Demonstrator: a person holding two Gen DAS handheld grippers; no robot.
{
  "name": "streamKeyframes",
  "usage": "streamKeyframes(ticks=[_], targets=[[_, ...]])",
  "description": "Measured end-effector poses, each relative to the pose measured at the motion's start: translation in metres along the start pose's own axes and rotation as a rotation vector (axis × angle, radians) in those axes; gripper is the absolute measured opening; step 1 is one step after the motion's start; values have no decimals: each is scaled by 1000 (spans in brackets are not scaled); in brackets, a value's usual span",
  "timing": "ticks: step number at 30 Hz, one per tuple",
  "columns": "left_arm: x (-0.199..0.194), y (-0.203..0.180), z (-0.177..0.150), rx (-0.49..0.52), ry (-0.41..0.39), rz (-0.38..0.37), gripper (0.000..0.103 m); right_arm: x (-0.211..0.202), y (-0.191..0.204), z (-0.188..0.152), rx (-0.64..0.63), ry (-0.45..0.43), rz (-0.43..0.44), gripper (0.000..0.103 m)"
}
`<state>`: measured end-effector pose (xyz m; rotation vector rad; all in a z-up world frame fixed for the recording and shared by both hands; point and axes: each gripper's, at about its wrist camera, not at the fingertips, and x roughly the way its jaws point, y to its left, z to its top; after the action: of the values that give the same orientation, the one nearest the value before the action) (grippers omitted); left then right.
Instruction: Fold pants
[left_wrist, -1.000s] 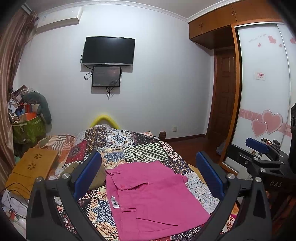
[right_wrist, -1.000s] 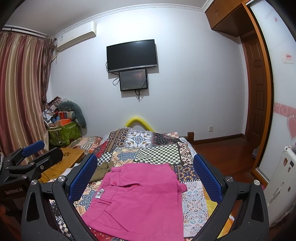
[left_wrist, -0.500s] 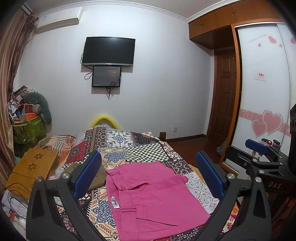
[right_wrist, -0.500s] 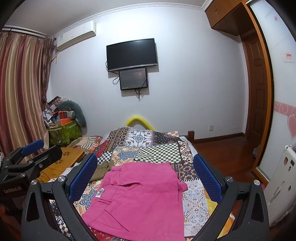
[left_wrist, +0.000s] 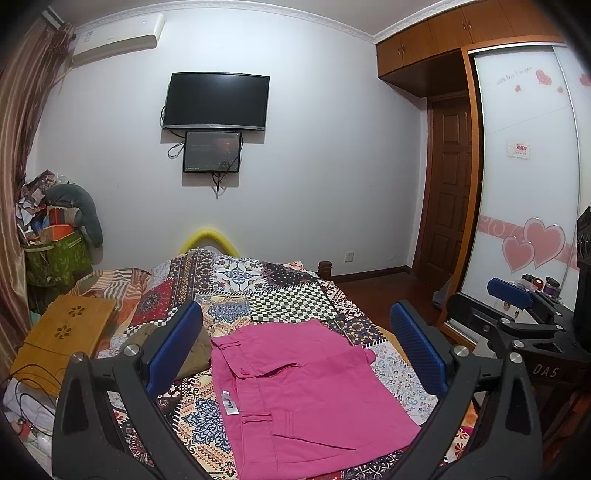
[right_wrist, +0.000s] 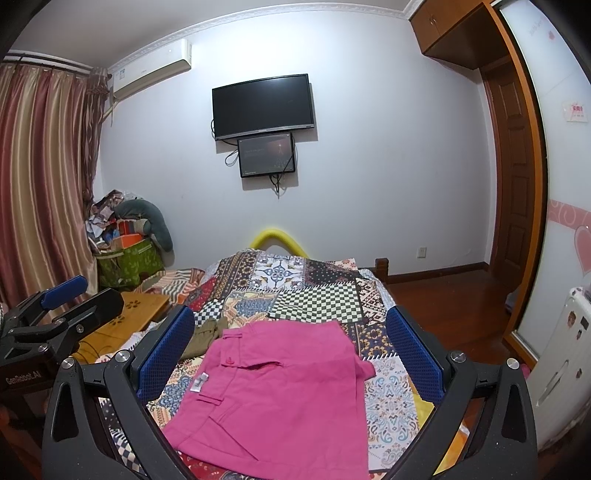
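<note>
Little has shifted in the past second as the left gripper (left_wrist: 295, 350) and right gripper (right_wrist: 291, 354) hover, jaws wide and empty, above pink pants (left_wrist: 306, 391) folded flat on the patchwork bedspread (left_wrist: 291, 299); the soft, light cloth looks best pinched at its edges.

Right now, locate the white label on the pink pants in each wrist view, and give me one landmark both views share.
Left wrist view: the white label sits on the left edge of the pink pants, lower centre-left, near the left blue finger.
Right wrist view: the label is again on the pants' left edge, just right of the left blue finger.
Shared landmark: the wall-mounted TV.
</note>
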<state>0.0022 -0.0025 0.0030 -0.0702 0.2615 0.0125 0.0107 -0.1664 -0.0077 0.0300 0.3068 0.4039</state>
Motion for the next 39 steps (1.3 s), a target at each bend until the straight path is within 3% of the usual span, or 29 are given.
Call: streamKeyframes(ticks=[10,16,25,32,36,39], targets=[[18,4,-4,23,23,7,103,11,-8,-5,9,29,-5,103],[49,8,-9,36,86,30,103,31,-22,-14,14,78,-39,103],[113,27,-34,50,226,88,103,76,-67,-39,91,229,-61,103],[173,53,-66,67,353,138,103,108,-88,-56,45,331,-138,103],[204,70,-83,34,429,122,103,127,-96,-66,5,387,-147,103],[224,84,-96,35,490,124,93,144,-98,-73,-12,423,-138,98]])
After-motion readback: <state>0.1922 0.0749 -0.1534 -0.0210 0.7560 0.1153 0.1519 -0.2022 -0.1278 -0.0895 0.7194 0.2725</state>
